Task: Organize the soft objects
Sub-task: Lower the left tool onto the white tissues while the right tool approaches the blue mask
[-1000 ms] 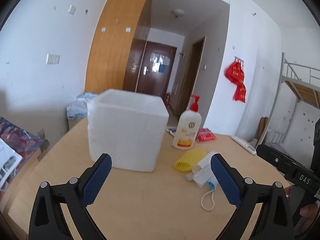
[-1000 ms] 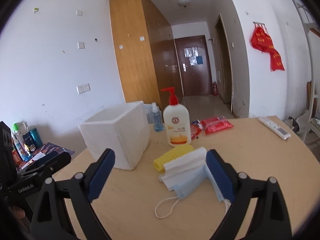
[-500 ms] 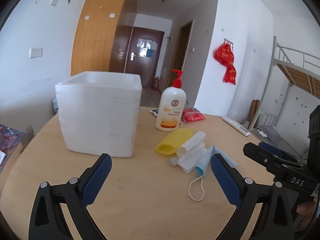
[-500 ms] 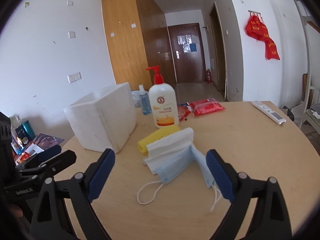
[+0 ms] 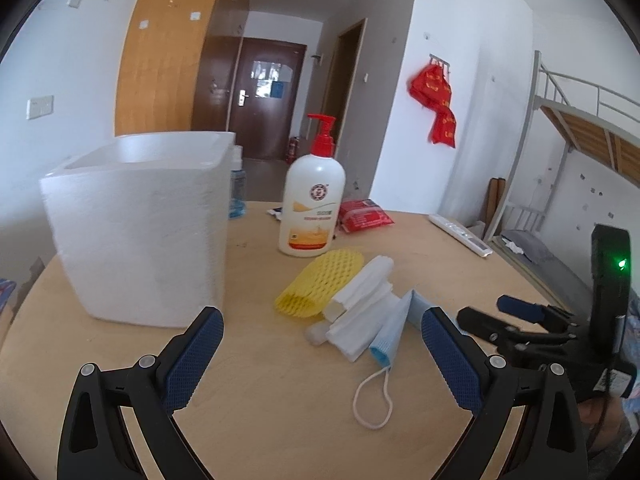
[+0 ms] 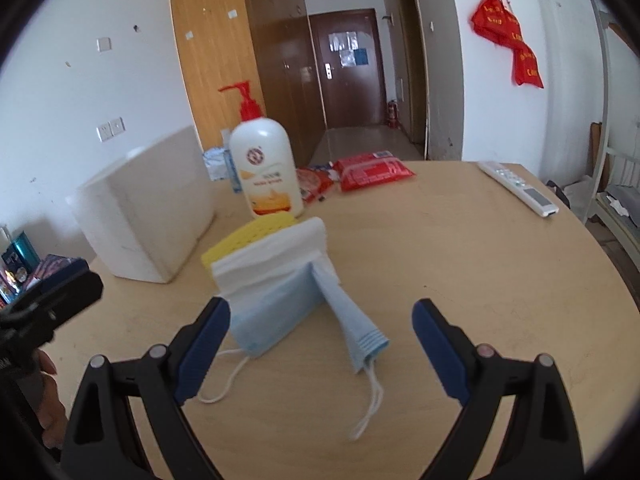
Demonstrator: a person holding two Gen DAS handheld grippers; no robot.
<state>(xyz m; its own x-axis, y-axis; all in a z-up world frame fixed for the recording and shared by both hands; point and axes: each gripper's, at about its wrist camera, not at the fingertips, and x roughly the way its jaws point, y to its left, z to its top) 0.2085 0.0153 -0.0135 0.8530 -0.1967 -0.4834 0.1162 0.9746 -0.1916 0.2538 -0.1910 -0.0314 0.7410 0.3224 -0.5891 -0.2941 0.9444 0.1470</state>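
A pile of soft things lies mid-table: a yellow foam net sleeve (image 5: pixel 318 284) (image 6: pixel 256 236), folded white tissues (image 5: pixel 360 312) (image 6: pixel 272 256) and a blue face mask (image 6: pixel 280 312) (image 5: pixel 394 328) with white ear loops. A white foam box (image 5: pixel 140 224) (image 6: pixel 144 208) stands open-topped to their left. My left gripper (image 5: pixel 320 356) is open and empty, just short of the pile. My right gripper (image 6: pixel 320 344) is open and empty, its fingers either side of the mask's near end. The right gripper also shows in the left wrist view (image 5: pixel 520 316).
A white pump bottle with a red top (image 5: pixel 314 200) (image 6: pixel 266 168) stands behind the pile. A red packet (image 5: pixel 364 216) (image 6: pixel 372 170), a small blue bottle (image 5: pixel 237 196) and a white remote (image 5: pixel 460 234) (image 6: pixel 518 188) lie farther back. The round wooden table (image 5: pixel 260 400) ends near the right gripper.
Both grippers moved forward and lower toward the pile. The left view swung right, shifting the box leftward. The right gripper's fingers now flank the mask. Both stayed open.
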